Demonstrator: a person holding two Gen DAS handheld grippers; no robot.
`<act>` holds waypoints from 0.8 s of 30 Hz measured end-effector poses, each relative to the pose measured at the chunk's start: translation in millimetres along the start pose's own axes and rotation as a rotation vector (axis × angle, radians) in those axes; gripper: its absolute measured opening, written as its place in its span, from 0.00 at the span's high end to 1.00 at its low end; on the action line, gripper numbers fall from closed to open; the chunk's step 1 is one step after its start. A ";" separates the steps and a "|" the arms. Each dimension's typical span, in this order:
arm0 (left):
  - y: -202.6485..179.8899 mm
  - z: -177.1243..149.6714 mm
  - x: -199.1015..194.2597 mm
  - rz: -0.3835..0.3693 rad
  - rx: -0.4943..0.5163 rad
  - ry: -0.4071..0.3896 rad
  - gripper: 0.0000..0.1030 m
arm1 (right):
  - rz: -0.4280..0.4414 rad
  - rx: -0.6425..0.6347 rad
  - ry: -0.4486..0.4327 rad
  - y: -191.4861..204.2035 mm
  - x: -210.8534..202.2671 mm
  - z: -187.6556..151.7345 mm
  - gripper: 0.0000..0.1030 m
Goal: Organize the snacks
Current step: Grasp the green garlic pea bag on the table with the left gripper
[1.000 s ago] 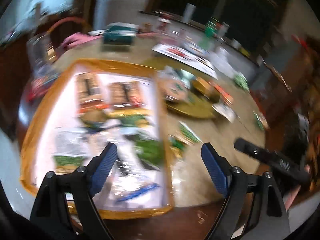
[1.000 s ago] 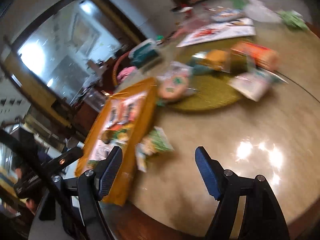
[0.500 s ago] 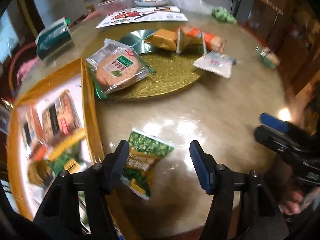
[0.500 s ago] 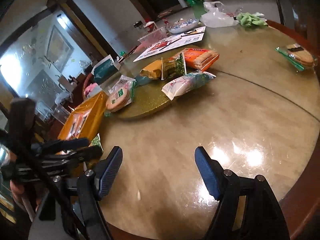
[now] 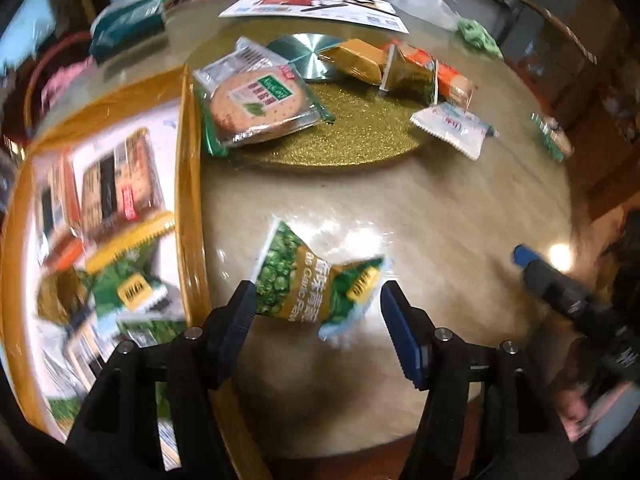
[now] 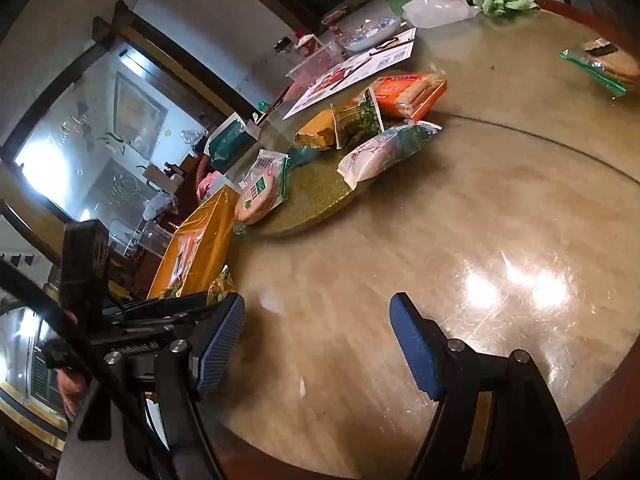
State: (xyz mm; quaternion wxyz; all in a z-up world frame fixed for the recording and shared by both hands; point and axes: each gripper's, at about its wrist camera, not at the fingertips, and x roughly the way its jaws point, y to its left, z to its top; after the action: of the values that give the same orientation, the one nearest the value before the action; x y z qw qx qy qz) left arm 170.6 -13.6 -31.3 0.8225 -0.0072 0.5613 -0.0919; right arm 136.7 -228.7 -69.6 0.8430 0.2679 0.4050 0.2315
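A green pea snack packet (image 5: 312, 288) lies on the beige table just right of the orange tray (image 5: 188, 184). My left gripper (image 5: 316, 312) points steeply down at it, jaws partly apart, the packet between them. The left pad (image 5: 240, 312) meets the packet's edge; the right pad (image 5: 400, 332) stands clear of it. The tray holds several packets. My right gripper (image 6: 316, 340) is open over bare table, with nothing between its fingers. In the right wrist view the left gripper (image 6: 160, 312) sits by the tray (image 6: 208, 232) and the packet (image 6: 220, 282).
A round gold mat (image 5: 360, 140) carries a cracker pack (image 5: 256, 100), a gold pack (image 5: 356, 60), an orange pack (image 5: 448, 76) and a white pack (image 5: 452, 128). Another green pack (image 6: 600, 64) lies far right. The table's wooden rim (image 6: 600, 400) is close.
My left gripper swung right from over the tray to the pea packet and dropped lower, its jaws narrowing around it. The right gripper shifted a little and stayed open.
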 end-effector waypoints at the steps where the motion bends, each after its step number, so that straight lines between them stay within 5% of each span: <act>1: 2.8 0.1 -3.9 -0.028 -0.034 -0.009 0.36 | -0.006 -0.006 0.000 1.5 0.0 -0.6 0.27; 4: 11.1 -4.5 -12.8 -0.071 -0.151 -0.044 0.36 | -0.029 -0.023 0.000 5.6 0.9 -0.7 0.27; 10: -4.3 -2.5 -4.0 -0.047 -0.148 -0.022 0.36 | -0.082 -0.054 -0.007 11.3 3.0 -1.3 0.27; 15: 16.4 23.3 3.7 -0.130 -0.269 -0.054 0.36 | -0.142 -0.078 -0.024 15.9 3.3 -2.5 0.27; 17: 15.7 24.3 -5.8 -0.173 -0.244 -0.075 0.36 | -0.152 -0.090 -0.024 16.9 3.2 -3.2 0.27; 19: 8.2 26.1 -15.0 -0.116 -0.178 -0.105 0.26 | -0.162 -0.096 -0.034 16.9 1.7 -3.5 0.27; 24: 2.2 42.8 -8.2 -0.063 -0.070 -0.140 0.24 | -0.156 -0.095 -0.024 17.2 5.9 -1.4 0.27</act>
State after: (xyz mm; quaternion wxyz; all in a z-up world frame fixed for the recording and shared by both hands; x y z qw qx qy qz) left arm 207.6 -14.1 -8.1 0.8556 -0.0601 0.5049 -0.0973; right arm 135.9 -211.9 -62.7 0.8751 0.1979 0.4029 0.1807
